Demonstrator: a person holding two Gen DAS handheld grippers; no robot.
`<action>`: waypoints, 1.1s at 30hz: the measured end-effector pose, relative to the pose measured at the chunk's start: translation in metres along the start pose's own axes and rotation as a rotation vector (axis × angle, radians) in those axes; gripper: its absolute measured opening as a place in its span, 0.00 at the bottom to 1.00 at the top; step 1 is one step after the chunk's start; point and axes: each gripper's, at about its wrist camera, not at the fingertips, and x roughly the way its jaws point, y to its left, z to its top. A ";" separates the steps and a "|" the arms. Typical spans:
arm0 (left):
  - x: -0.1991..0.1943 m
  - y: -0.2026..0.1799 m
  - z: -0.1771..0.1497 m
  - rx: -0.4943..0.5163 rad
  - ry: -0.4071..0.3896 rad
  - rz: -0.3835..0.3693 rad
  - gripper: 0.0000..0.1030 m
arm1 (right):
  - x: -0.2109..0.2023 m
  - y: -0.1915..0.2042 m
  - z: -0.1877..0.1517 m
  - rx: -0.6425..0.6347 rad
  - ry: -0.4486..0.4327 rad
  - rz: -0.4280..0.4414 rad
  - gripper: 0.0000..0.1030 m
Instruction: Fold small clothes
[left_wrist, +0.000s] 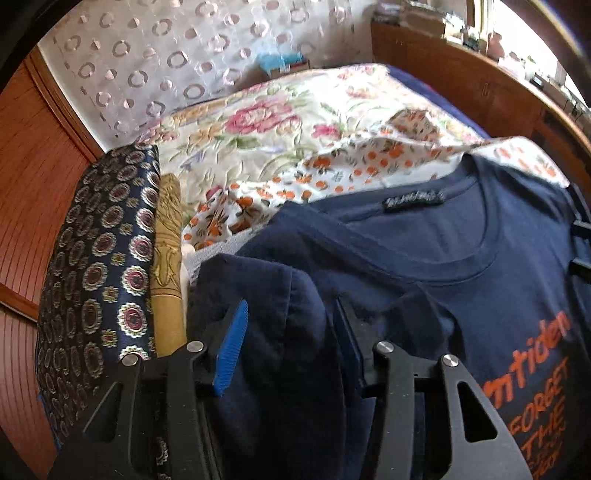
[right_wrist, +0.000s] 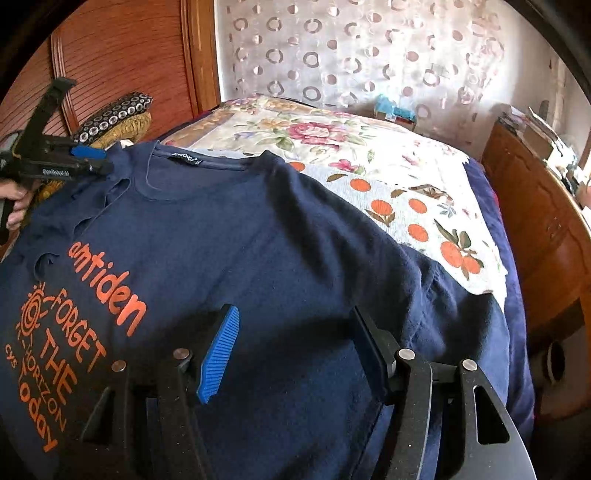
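Left gripper (left_wrist: 291, 354) at 6 o'clock in the left wrist view, jaws apart with a bunched fold of the navy T-shirt (left_wrist: 443, 280) between the blue pads (left_wrist: 231, 350); can't tell if they pinch it. The shirt lies face up on the bed's floral cover (left_wrist: 266, 125), collar label (left_wrist: 413, 201) at 1 o'clock, orange-print cloth (right_wrist: 417, 221) under it, patterned pillow (left_wrist: 99, 266) at 9 o'clock. Right gripper (right_wrist: 295, 350) at 6 o'clock in its view, released, jaws spread over the shirt's shoulder, nothing gripped.
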 end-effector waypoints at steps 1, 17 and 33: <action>0.002 -0.003 0.001 0.009 0.006 0.009 0.39 | 0.003 -0.002 0.001 0.000 -0.002 0.001 0.62; -0.077 0.088 -0.005 -0.201 -0.232 0.061 0.07 | 0.008 -0.006 -0.002 0.003 -0.004 0.003 0.62; -0.129 0.074 -0.043 -0.186 -0.437 -0.091 0.46 | 0.010 -0.010 0.000 0.015 0.004 -0.006 0.68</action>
